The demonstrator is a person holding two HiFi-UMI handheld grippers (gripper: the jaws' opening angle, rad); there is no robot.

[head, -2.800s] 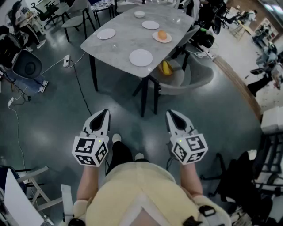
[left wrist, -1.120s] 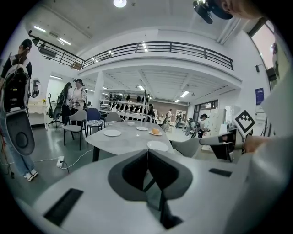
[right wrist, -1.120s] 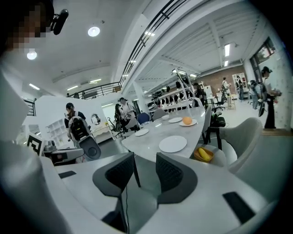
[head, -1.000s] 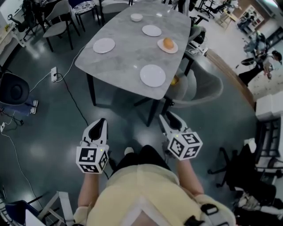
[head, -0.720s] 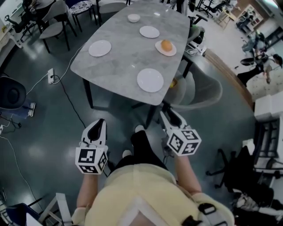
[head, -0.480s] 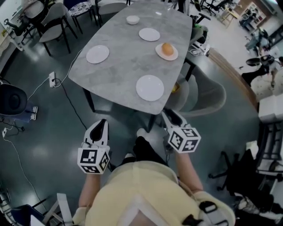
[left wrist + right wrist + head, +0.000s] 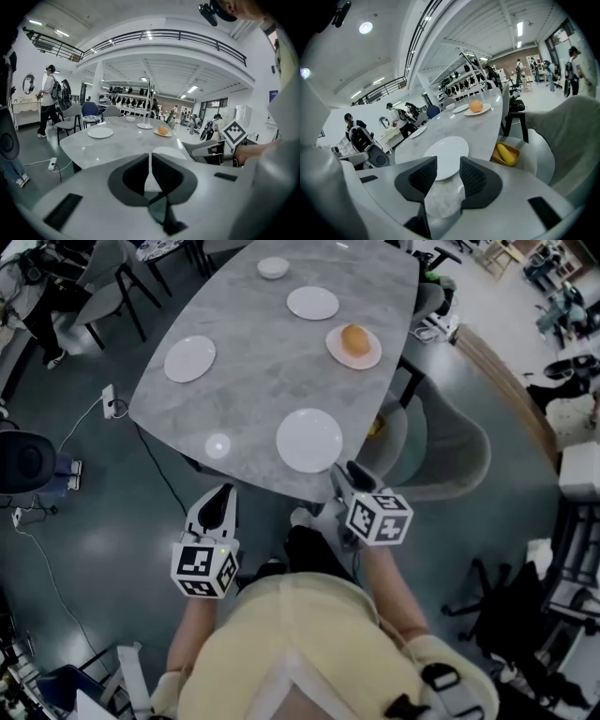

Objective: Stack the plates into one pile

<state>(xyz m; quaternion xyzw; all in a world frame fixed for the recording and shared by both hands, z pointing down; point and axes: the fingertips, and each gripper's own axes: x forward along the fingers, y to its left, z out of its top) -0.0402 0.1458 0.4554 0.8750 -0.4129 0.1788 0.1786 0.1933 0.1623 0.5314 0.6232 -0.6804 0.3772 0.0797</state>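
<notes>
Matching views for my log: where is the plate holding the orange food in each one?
Head view: plate with orange food, upper right of the table.
Left gripper view: the plate sits just right of centre.
Right gripper view: the plate sits above centre.
Shared landmark: the nearest empty plate.

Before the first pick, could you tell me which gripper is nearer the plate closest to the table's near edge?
Right. The right gripper sits just short of the plate, at its near-right rim; the left gripper hangs farther away, off to its left.
</notes>
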